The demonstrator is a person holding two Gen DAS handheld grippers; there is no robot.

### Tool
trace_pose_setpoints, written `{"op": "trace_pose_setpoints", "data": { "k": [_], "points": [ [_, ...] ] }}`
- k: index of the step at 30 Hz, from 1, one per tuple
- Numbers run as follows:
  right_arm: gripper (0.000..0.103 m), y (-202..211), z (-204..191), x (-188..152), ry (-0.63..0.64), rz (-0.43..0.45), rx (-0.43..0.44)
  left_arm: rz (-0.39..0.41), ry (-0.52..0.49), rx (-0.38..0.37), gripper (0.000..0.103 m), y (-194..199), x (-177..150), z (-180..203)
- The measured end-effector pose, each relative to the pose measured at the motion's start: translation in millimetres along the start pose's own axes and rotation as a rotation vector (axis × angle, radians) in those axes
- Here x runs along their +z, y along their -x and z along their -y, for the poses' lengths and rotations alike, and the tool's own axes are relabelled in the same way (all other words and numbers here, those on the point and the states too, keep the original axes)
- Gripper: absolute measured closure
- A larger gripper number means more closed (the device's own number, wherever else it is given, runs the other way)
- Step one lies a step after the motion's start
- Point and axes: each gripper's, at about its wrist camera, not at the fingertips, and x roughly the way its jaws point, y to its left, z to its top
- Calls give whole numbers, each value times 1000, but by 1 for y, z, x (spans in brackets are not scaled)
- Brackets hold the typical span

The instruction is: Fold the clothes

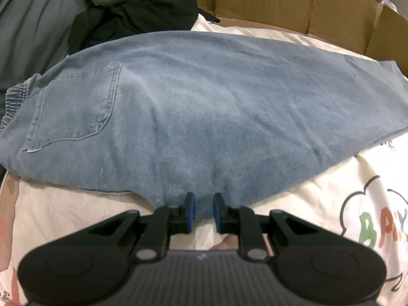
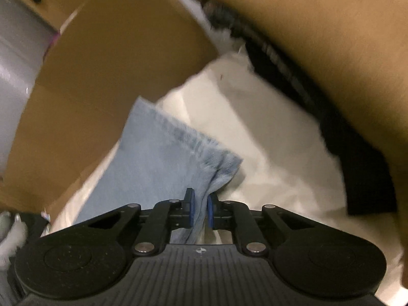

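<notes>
Left claw (image 1: pixel 203 213) sits at the near edge of the jeans (image 1: pixel 204 107), about mid-length. Jaws stand at a narrow gap w/ a fold of denim bunched between the blue pads (image 1: pixel 191 210); looks pinched, tho whether the pads truly bite I can't say for sure. Jeans lie flat on the bed (image 1: pixel 331 204), long axis running straight across the view: waistband & back pocket (image 1: pixel 76 107) far left, leg stretching off right to the hem. So the cloth lies ahead of this claw, spreading both ways.

Behind, left side: a dark garment pile (image 1: pixel 132 20). Across the back: cardboard wall (image 1: pixel 267 0), close to the far edge of the jeans. Not much room that way.

Over to the right claw (image 2: pixel 201 210): jaws nearly closed, pads squeezing the hem corner of the jeans (image 2: pixel 158 158), denim puckering up between them. Hem edge runs diagonally up-left from the grip. This one's clearly nearer the leg end, the left nearer the middle.

Cardboard (image 2: pixel 114 63) crowds the upper left, another panel (image 2: pixel 318 25) upper right, black fabric (image 2: pixel 357 173) along it. Open sheet lies right of the hem. My read: the fold wants the hem carried along the long axis toward the waistband, lifting clear of the boxes.
</notes>
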Motion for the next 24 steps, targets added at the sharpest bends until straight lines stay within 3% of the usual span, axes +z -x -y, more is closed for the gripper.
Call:
{"op": "trace_pose_setpoints", "data": {
  "k": [3,5,8,11,13,16,21,24],
  "points": [
    [91,-3,6,4,-49,-4,-3,0,0,-3,85,1,0,-1],
    [88,-8,10,4,-55,-15,3,11,50,-19,84,6,1,-7],
    [82,-15,15,6,-71,-26,24,39,146,-29,74,18,1,-20],
    [79,-20,19,8,-87,-33,35,32,222,-22,74,22,1,-33],
    [80,-20,18,10,-87,-32,40,21,274,-22,71,23,0,-43],
    [93,-15,13,12,-60,-23,47,-4,361,-46,63,18,-2,-56],
    [93,-7,17,17,-141,-8,105,-25,448,-121,63,8,-5,-65],
    [90,-15,20,13,-134,-26,78,-23,521,-165,60,6,-6,-72]
  ]
}}
